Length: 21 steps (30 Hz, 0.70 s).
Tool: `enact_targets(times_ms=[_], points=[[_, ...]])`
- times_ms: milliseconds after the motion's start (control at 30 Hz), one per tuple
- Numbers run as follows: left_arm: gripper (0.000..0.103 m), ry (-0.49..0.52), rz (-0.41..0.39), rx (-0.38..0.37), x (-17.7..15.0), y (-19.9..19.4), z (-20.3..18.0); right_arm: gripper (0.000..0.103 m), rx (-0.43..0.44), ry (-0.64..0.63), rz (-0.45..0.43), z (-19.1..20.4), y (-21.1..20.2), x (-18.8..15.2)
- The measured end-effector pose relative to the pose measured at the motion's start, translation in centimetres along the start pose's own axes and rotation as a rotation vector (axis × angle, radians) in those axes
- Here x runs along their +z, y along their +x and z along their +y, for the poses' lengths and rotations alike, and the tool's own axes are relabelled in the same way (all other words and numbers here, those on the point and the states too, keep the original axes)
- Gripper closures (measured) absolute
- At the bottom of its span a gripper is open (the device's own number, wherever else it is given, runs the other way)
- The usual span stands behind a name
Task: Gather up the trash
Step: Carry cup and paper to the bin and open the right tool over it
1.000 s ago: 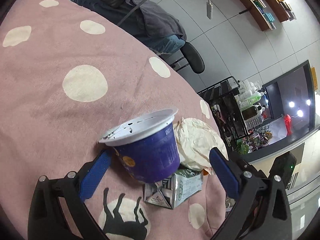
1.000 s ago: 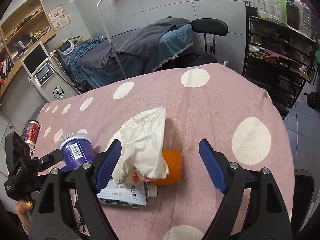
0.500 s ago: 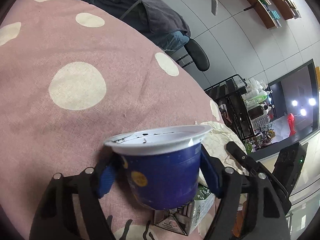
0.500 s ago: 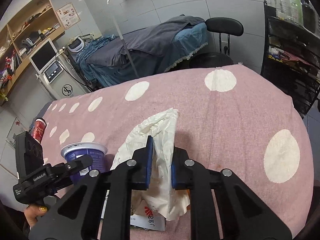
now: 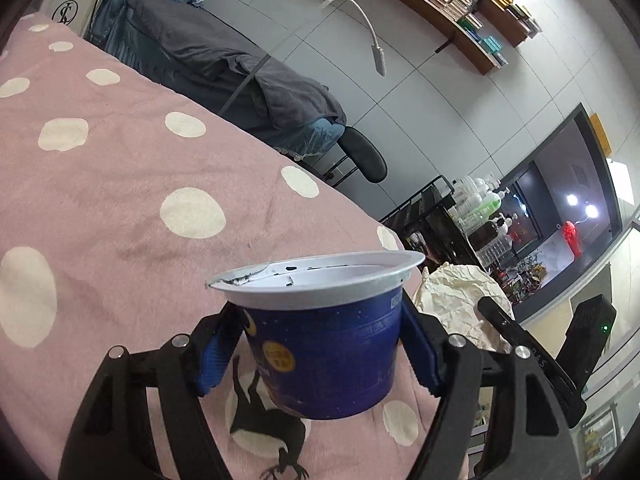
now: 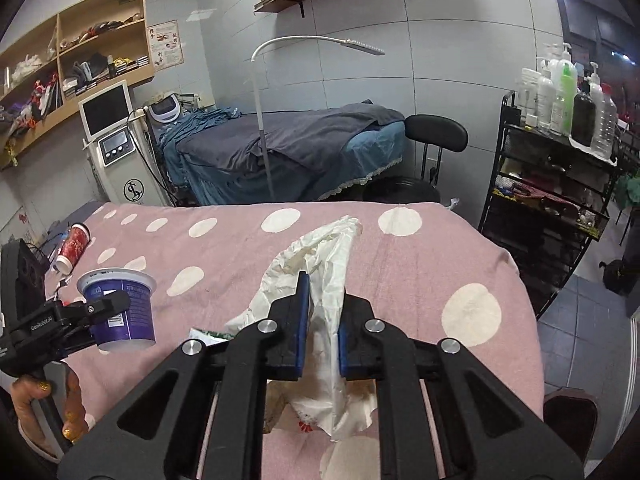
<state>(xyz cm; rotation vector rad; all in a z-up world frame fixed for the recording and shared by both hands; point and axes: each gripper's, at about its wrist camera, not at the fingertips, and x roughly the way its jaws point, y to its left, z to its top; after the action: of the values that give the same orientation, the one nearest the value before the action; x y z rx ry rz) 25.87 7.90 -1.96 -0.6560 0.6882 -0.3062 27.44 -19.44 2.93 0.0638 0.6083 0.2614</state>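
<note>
My left gripper (image 5: 320, 354) is shut on a blue yogurt cup (image 5: 324, 340) with a white rim and holds it upright above the pink dotted blanket (image 5: 120, 184). The cup also shows in the right wrist view (image 6: 120, 308), off the blanket. My right gripper (image 6: 322, 320) is shut on a crumpled white paper wrapper (image 6: 316, 256) and lifts it off the bed; the wrapper also shows in the left wrist view (image 5: 456, 300). A flattened green-and-white carton (image 6: 208, 334) peeks out below the wrapper.
A red can (image 6: 72, 246) lies at the blanket's far left edge. A black wire rack with bottles (image 6: 560, 152) stands right of the bed. A massage bed with grey covers (image 6: 304, 148), a black stool (image 6: 436, 134) and a lamp pole (image 6: 266, 152) stand behind.
Both grippers closed, left on the cup, right on the wrapper. Both then rose, lifting cup and wrapper off the blanket.
</note>
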Motion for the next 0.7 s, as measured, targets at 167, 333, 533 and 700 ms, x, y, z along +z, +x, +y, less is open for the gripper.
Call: enact_targets(times_ms=[167,333,533,700], points=[[0.032,0.042,0.041,-0.035,-3.6,-1.1,-2.1,0.091,0.007,0.027,0.041,-0.9,-3.1,-2.9],[0.032,0.069,0.074,-0.054,-6.9,-2.0,-3.6,0.091,0.034,0.072,0.083,-2.2,-5.6,-5.8],[0.031,0.108,0.131,-0.089,-10.0,-1.7,-5.7,0.091,-0.047,0.102,0.071,-5.2,-8.8,-8.2],[0.032,0.15,0.221,-0.158,-12.6,0.0,-8.5,0.091,-0.193,0.153,0.051,-10.2,-11.6,-9.4]])
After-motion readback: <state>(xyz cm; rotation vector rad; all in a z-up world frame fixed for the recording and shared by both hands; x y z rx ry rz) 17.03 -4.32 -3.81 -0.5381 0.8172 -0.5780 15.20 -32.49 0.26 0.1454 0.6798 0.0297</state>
